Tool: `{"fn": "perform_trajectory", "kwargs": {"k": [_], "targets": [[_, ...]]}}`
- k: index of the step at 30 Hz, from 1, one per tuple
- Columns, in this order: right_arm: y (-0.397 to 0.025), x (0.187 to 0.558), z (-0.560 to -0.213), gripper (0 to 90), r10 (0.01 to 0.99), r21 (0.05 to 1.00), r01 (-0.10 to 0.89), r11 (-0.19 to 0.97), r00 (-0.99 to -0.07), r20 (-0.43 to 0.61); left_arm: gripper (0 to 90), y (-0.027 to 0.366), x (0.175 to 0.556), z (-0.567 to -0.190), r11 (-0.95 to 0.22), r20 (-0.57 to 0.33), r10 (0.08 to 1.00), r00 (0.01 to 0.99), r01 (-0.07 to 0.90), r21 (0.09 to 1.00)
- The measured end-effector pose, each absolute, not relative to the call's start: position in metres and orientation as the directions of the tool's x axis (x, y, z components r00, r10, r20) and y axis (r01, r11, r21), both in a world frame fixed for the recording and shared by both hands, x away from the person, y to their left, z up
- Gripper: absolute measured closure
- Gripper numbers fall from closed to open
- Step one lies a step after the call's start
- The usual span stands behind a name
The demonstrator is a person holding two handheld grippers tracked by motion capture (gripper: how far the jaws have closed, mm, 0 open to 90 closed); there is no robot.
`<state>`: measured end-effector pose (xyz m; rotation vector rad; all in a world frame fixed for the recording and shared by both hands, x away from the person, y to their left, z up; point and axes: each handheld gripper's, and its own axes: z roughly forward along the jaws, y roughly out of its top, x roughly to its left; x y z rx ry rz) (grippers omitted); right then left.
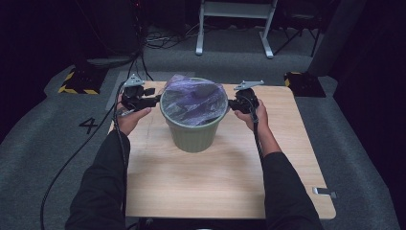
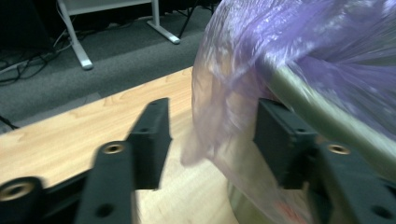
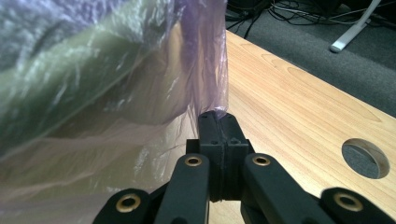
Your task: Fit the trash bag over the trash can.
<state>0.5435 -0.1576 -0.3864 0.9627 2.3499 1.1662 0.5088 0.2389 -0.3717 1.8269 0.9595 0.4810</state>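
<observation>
— Bin (image 1: 194,132) first: where does it stand?

— Pale green, upright, on the far half of the wooden desk (image 1: 225,182), about midway between the person's two hands. A purple plastic bag (image 1: 194,100) lines it and spills over the rim.

— And the left claw (image 1: 152,100)?

— At the bin's left rim. In the left gripper view its jaws stand wide apart, with a loose fold of the bag (image 2: 224,116) hanging between them and nothing pinched.

— The right claw (image 1: 233,104)?

— At the right rim. In the right gripper view its jaws are pressed together on the bag's edge (image 3: 212,100), and the film runs taut up from them.

— Anything else on the desk?

— A round hole (image 3: 365,157) through the top, near that claw.
</observation>
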Motion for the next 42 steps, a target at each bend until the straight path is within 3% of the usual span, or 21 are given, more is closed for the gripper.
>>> {"fn": "perform_trajectory", "kwargs": {"k": [6,12,21,36,42], "targets": [[-0.166,0.537,-0.384,90.0,0.707,0.812,0.397,0.428,-0.706,-0.028,25.1,0.249,0.48,-0.369,-0.187,-0.075,0.784,0.616,0.35,0.918],[-0.172,0.532,-0.381,90.0,0.713,0.819,0.387,0.423,-0.7,-0.037,21.3,0.251,0.453,-0.368,-0.198,-0.041,0.763,0.645,0.293,0.935],[-0.177,0.526,-0.376,88.8,0.71,0.83,0.368,0.42,-0.702,-0.048,15.3,0.221,0.401,-0.369,-0.278,0.06,0.675,0.735,0.178,0.944],[-0.174,0.514,-0.373,85.7,0.68,0.834,0.333,0.441,-0.73,-0.068,15.9,0.181,0.389,-0.394,-0.325,0.081,0.697,0.712,0.213,0.922],[-0.17,0.508,-0.37,85.8,0.659,0.835,0.309,0.456,-0.747,-0.084,37.7,0.182,0.392,-0.392,-0.333,0.112,0.725,0.68,0.204,0.921]]}}
